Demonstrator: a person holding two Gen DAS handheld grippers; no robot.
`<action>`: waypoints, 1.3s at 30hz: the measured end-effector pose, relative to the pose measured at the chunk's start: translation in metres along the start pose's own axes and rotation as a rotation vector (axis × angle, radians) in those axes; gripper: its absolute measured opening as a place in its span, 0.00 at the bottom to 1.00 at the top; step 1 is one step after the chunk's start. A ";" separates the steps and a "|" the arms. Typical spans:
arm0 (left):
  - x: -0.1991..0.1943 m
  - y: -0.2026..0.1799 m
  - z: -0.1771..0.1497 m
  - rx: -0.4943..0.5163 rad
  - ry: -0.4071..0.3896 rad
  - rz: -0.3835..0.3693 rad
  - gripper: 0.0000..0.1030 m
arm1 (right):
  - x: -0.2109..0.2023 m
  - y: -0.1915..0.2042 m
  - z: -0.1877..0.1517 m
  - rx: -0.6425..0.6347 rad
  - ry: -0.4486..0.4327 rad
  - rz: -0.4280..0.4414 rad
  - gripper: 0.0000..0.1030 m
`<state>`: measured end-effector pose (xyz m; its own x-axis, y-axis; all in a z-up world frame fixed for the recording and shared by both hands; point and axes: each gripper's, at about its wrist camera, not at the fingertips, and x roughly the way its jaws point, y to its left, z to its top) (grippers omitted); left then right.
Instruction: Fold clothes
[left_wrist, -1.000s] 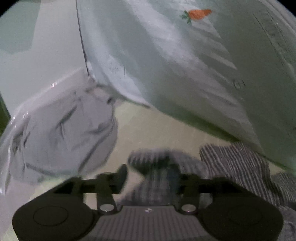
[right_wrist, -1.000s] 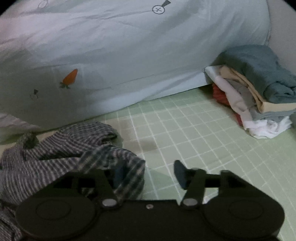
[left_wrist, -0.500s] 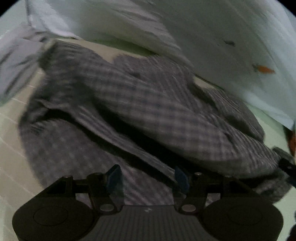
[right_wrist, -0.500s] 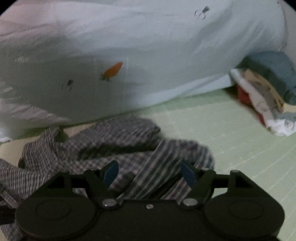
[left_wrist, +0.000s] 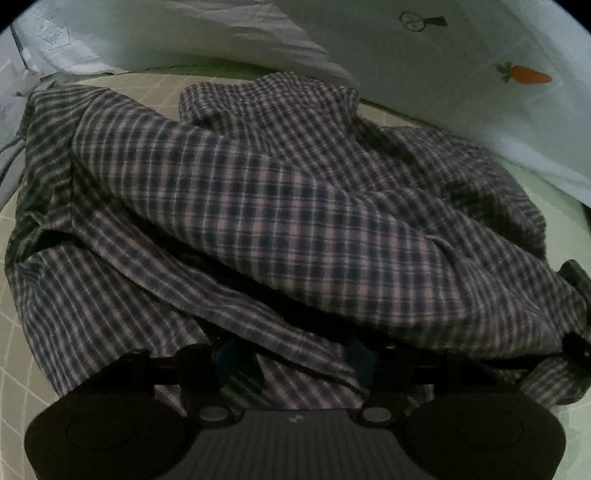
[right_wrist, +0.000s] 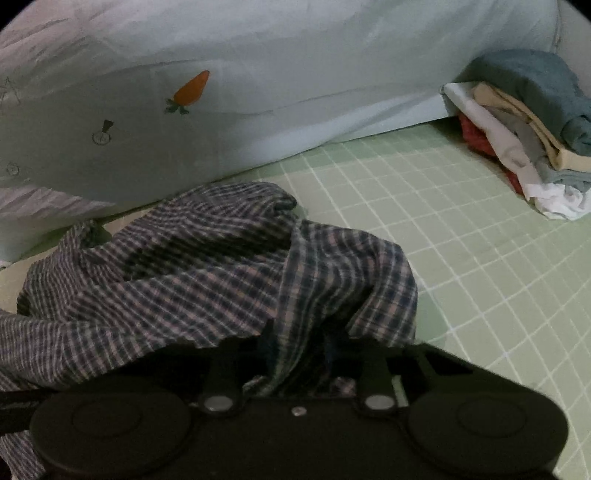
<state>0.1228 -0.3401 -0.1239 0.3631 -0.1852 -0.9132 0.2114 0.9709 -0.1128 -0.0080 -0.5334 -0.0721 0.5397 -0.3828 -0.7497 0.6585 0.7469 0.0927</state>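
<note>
A crumpled plaid shirt (left_wrist: 280, 192) in dark blue and pink lies in a heap on the green grid sheet (left_wrist: 18, 369). My left gripper (left_wrist: 294, 356) points steeply down at its near edge. Its jaws are closing with a loose fold of the shirt lying between them, and its blue fingertips (left_wrist: 360, 360) stand well apart, partly under the cloth. In the right wrist view the shirt (right_wrist: 166, 288) fills the lower left. My right gripper (right_wrist: 299, 350) is closing its jaws on a bunched strip at the shirt's right end, and the cloth hides the pads.
A pale blue quilt with carrot prints (right_wrist: 258, 74) lies bunched along the far side of the sheet (right_wrist: 461, 240); it also shows in the left wrist view (left_wrist: 480, 92). A stack of folded clothes (right_wrist: 524, 122) sits at the far right.
My left gripper swung away from a grey garment and the quilt and dropped onto the plaid shirt. My right gripper slid left onto the shirt's end and its fingers drew together around a fold.
</note>
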 end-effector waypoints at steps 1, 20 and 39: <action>0.001 0.002 0.000 -0.002 0.002 0.003 0.47 | 0.000 0.000 0.000 -0.001 0.001 0.001 0.17; -0.022 0.106 0.007 -0.087 -0.125 0.076 0.03 | -0.011 -0.021 0.006 -0.015 -0.009 -0.021 0.02; -0.058 0.090 -0.041 -0.090 -0.090 -0.018 0.59 | -0.031 -0.037 -0.014 0.065 0.047 0.041 0.35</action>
<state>0.0836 -0.2354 -0.0973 0.4411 -0.2115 -0.8722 0.1375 0.9763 -0.1672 -0.0565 -0.5415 -0.0617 0.5428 -0.3250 -0.7745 0.6695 0.7242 0.1653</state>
